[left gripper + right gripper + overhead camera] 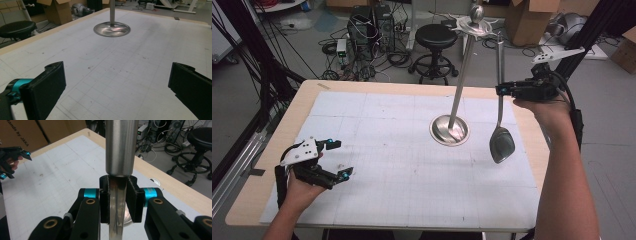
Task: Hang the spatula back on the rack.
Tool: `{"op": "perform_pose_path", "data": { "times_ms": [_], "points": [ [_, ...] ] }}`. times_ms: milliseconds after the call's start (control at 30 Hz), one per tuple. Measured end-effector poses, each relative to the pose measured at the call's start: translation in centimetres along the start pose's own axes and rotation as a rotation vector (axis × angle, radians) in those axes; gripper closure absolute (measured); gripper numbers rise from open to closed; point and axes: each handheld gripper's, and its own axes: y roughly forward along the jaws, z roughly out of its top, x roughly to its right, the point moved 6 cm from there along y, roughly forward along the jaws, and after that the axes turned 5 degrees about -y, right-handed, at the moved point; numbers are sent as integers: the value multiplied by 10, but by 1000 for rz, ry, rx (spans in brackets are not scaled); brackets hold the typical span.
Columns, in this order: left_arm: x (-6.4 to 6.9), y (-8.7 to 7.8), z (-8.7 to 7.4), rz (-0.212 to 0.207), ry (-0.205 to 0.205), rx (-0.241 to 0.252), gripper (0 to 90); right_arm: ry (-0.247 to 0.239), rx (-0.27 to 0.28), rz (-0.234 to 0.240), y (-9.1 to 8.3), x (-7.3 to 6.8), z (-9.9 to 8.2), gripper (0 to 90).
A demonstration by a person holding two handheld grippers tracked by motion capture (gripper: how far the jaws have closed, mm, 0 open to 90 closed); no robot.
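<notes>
A steel stand rises from a round base (449, 130) on the white mat, its thin pole (463, 70) ending in a hooked top (474, 25). To its right a long metal spoon (501, 142) hangs upright, bowl down, just above the mat. My right gripper (502, 90) is shut on the middle of its handle; in the right gripper view the pads (133, 200) clamp the flat shaft (117, 202) below the thick round handle end (121, 147). My left gripper (343, 159) rests open at the table's front left with nothing between its fingers (47, 85), and the stand's base (111, 29) lies far ahead of it.
The gridded white mat (412, 175) covers most of the wooden table (297, 107). Behind the table stand a black stool (435, 37), computer towers (367, 25), floor cables and cardboard boxes (527, 20). A black frame post runs along the left side (242, 60).
</notes>
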Motion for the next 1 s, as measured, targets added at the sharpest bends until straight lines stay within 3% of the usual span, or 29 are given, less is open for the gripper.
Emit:
{"op": "perform_pose_path", "data": {
  "times_ms": [533,1000],
  "points": [
    [0,0,0,0,-1,2,17,-44,-20,21,11,-12,5,754],
    [-1,0,0,1,3,-3,17,-33,-45,17,18,-12,3,754]
  ]
}}
